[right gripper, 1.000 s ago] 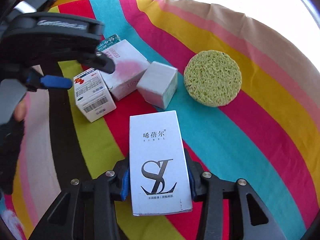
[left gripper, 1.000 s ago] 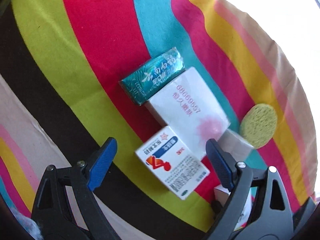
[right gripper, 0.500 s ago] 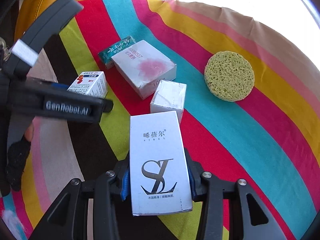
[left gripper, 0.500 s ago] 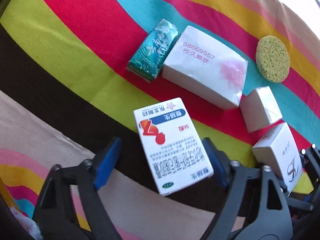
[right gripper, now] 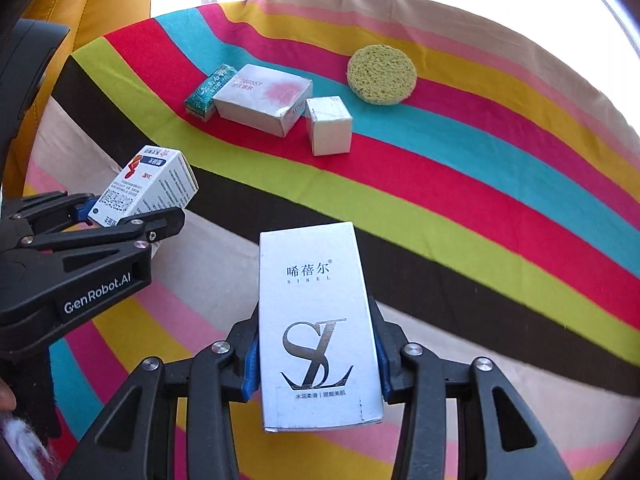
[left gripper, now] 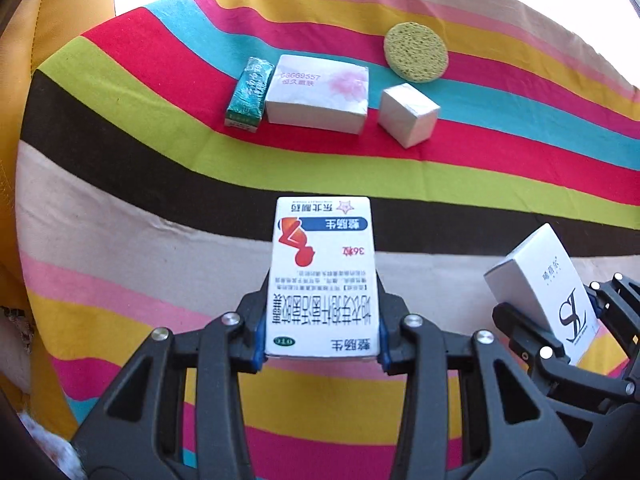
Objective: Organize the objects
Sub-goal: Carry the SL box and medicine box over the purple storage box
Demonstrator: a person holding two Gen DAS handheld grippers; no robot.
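The left gripper [left gripper: 321, 350], jaws just closed, clamps the medicine carton [left gripper: 322, 276] by its long sides above the striped cloth [left gripper: 120, 216]; the right gripper [right gripper: 316, 364] pinches the white SL box [right gripper: 318, 324] likewise; both look light, stiff yet crushable cardboard.

Setting: striped cloth [left gripper: 120, 216] over a flat surface, daylit.
Detail: bands of red, teal, lime, black, beige, pink and yellow curve across the cloth; yellow leather cushion [right gripper: 100, 4] beyond its far left corner; glare whites out everything past its far edge.
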